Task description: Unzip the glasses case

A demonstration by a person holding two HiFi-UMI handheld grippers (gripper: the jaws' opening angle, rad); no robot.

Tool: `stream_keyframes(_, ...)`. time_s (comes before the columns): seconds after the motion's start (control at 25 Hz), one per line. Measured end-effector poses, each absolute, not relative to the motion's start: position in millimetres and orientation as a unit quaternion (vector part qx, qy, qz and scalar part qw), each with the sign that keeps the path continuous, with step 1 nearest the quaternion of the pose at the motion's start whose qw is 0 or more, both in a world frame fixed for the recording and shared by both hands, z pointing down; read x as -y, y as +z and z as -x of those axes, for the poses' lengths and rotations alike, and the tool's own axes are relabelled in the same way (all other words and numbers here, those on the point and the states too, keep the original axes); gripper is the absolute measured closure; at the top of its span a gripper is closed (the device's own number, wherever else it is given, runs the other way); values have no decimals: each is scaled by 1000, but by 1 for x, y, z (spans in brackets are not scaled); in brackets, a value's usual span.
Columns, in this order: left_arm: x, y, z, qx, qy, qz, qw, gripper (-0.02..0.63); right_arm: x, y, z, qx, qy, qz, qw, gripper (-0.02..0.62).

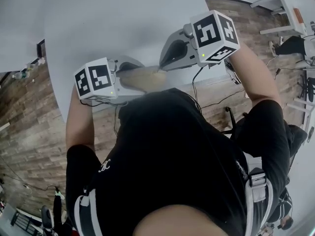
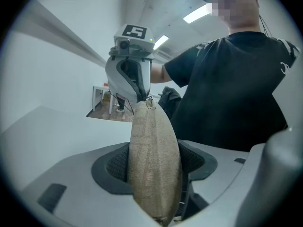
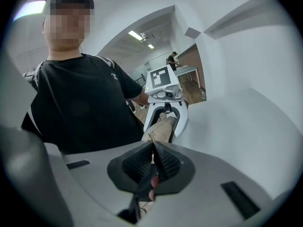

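A beige fabric glasses case hangs over the white table's near edge, between my two grippers. My left gripper is shut on it: the case stands edge-up between the dark ribbed pads. Its zipper pull sits at the far tip. My right gripper pinches that tip. In the right gripper view my right gripper has its pads almost together on a thin dark tab. The case and my left gripper lie beyond them.
The white table fills the upper part of the head view, with wood floor on both sides. White desks and a chair stand at the far right. Cables run over the floor. The person's black-shirted torso is close behind both grippers.
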State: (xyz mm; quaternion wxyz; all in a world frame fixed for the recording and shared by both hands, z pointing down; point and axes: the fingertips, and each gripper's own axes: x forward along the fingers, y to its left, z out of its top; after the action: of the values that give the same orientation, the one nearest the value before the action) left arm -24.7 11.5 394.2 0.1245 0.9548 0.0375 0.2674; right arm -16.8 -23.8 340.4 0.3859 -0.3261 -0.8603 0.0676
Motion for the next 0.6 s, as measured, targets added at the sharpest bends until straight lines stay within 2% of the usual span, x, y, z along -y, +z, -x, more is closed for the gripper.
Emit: stream_keyframes(0.6, 8, 386, 30, 4, 202, -960, 192, 318, 47, 332, 12, 874, 1, 262, 409, 577)
